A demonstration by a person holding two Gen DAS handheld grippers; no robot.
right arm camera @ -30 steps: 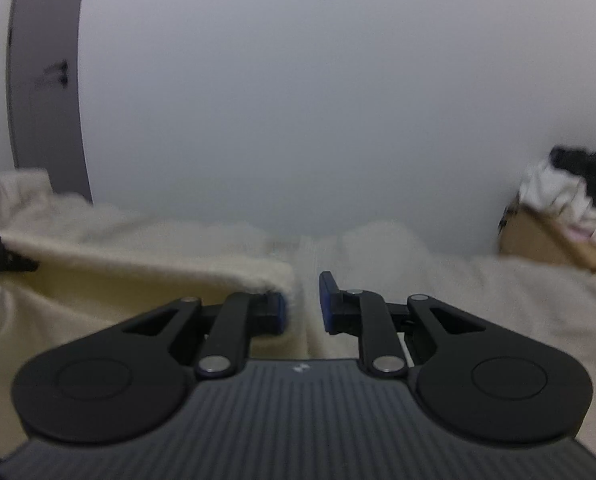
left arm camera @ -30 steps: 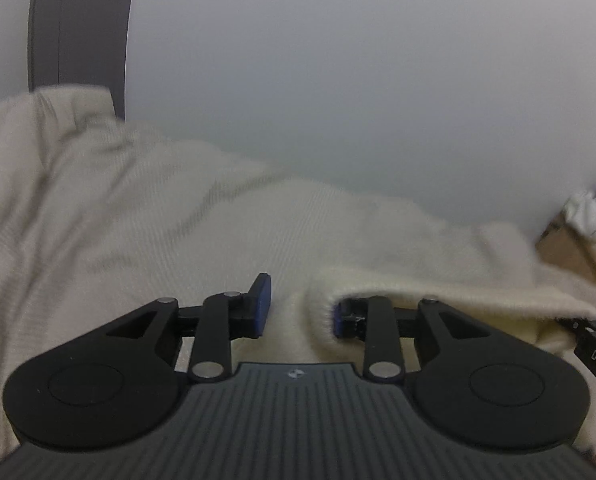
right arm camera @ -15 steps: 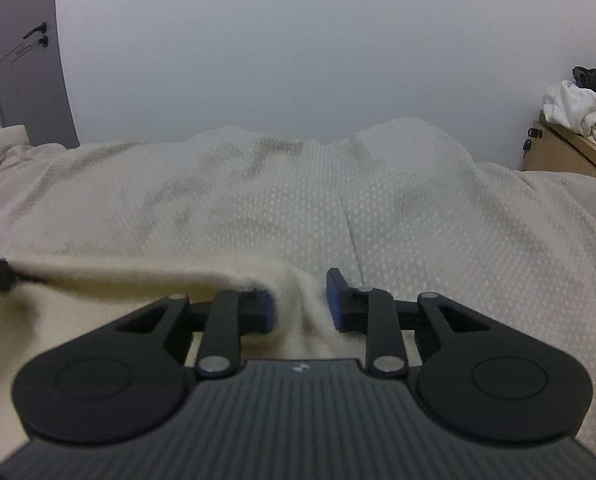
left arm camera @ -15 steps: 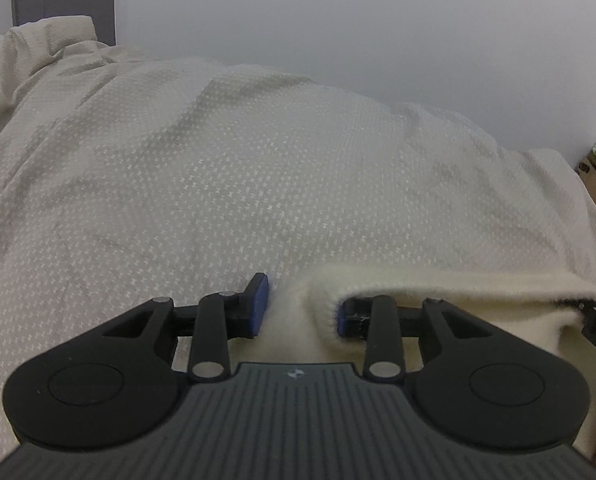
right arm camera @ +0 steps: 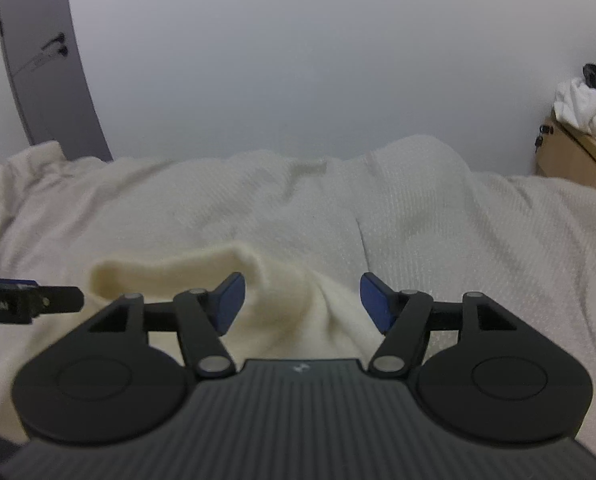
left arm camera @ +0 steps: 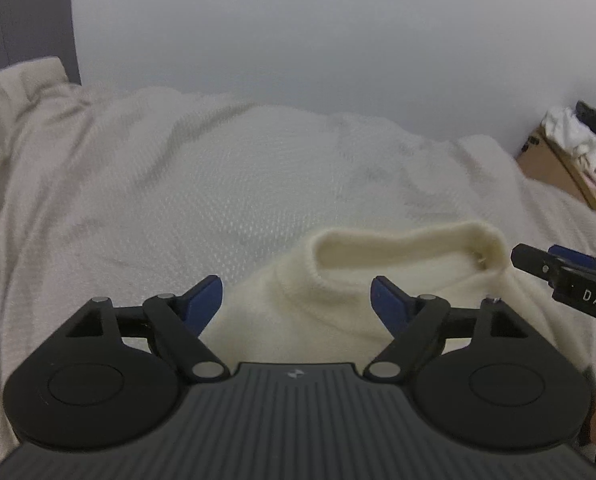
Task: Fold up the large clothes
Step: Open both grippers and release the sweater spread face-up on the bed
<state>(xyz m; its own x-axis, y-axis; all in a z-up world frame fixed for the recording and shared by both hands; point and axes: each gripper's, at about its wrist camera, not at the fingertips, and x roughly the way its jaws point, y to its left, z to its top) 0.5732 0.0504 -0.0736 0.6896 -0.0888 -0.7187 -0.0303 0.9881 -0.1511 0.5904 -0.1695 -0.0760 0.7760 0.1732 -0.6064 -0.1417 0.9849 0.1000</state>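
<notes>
A cream knit sweater (left arm camera: 330, 304) lies on the bed, its ribbed neck opening (left arm camera: 402, 252) facing up. It also shows in the right wrist view (right arm camera: 289, 312). My left gripper (left arm camera: 296, 302) is open and empty, its blue pads either side of the sweater's left shoulder. My right gripper (right arm camera: 301, 300) is open and empty over the sweater's right shoulder. Each gripper's tip shows in the other's view, the right one (left arm camera: 554, 276) at the collar's right, the left one (right arm camera: 29, 300) at its left.
The bed is covered with a pale textured duvet (left arm camera: 177, 184). A wooden cabinet (right arm camera: 574, 160) with a heap of clothes (right arm camera: 582, 100) stands at the right. A grey door (right arm camera: 29, 60) is at the back left, and a plain wall behind.
Both grippers have opened and let go of the sweater's top edge. The sweater has dropped onto the bed with its collar slack between the grippers.
</notes>
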